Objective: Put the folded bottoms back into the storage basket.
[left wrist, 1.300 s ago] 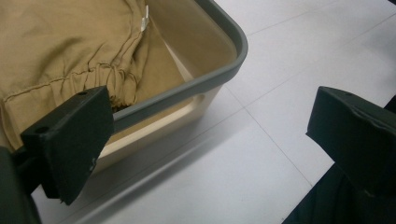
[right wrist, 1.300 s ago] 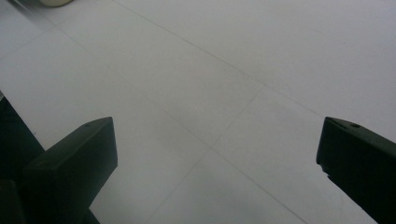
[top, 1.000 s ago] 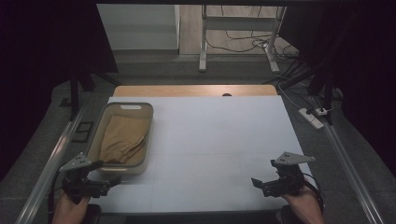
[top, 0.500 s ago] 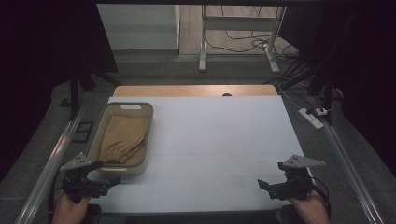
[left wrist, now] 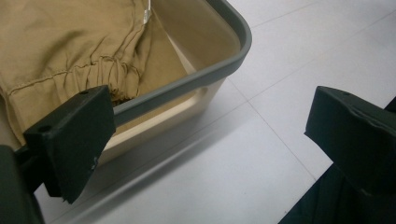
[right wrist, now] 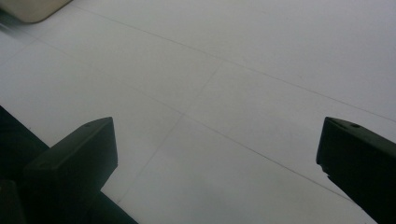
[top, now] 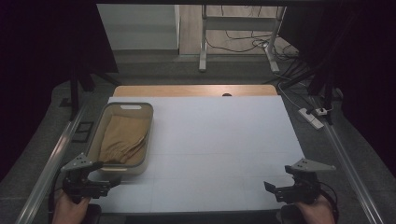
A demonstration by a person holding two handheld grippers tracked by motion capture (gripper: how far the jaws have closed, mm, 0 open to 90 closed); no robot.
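A beige basket with a grey rim (top: 152, 122) stands on the left of the white table (top: 219, 140). Folded tan cloth (top: 122, 138) with a gathered elastic edge lies inside it, seen close up as tan cloth (left wrist: 70, 51) behind the grey rim (left wrist: 205, 74). My left gripper (top: 109, 185) hovers just in front of the basket's near end, jaws wide apart and open, nothing between them. My right gripper (top: 272, 189) rests near the table's front right edge, open over bare white surface, and points left.
A wooden strip (top: 196, 90) runs along the table's far edge. Metal rails (top: 53, 163) flank both sides. A power strip (top: 312, 117) and cables lie on the floor at the right. A desk frame (top: 205, 42) stands beyond.
My right gripper has drifted slightly down and to the right toward the front edge. The left gripper and the basket have stayed put.
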